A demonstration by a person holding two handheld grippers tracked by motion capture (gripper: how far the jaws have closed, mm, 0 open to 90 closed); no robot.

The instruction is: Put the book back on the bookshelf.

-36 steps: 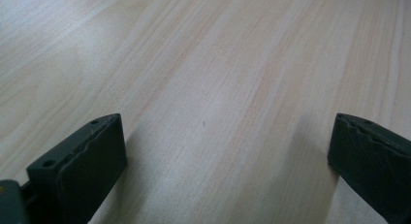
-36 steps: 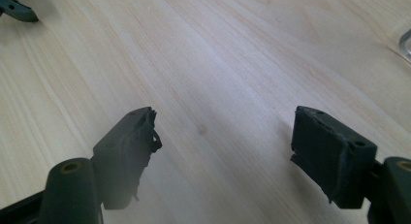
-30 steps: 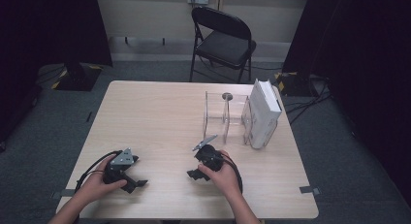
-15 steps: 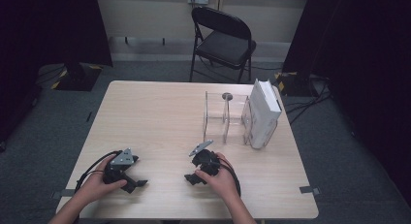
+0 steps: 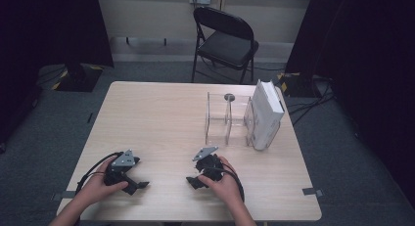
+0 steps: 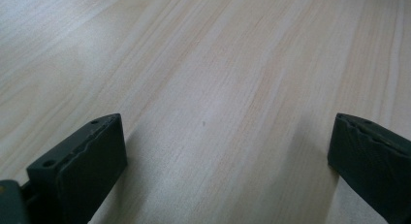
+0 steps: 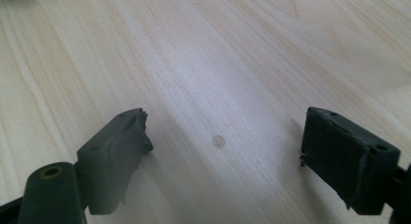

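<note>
Near the front left of the tabletop (image 5: 161, 113) the left tool (image 5: 136, 185) rests in the person's hand, jaws wide apart over bare wood. Just right of centre, the right tool (image 5: 192, 181) lies on the wood too; its jaws have just been opening and stand apart, nothing between them. Farther right stand a clear acrylic rack (image 5: 227, 121) and a white box (image 5: 266, 113), touching

Right claw (image 7: 223, 153): jaws wide apart, just been opening, nothing between them. Pale wood desk (image 7: 232, 54) below; small round mark (image 7: 218, 141) at centre frame.
</note>
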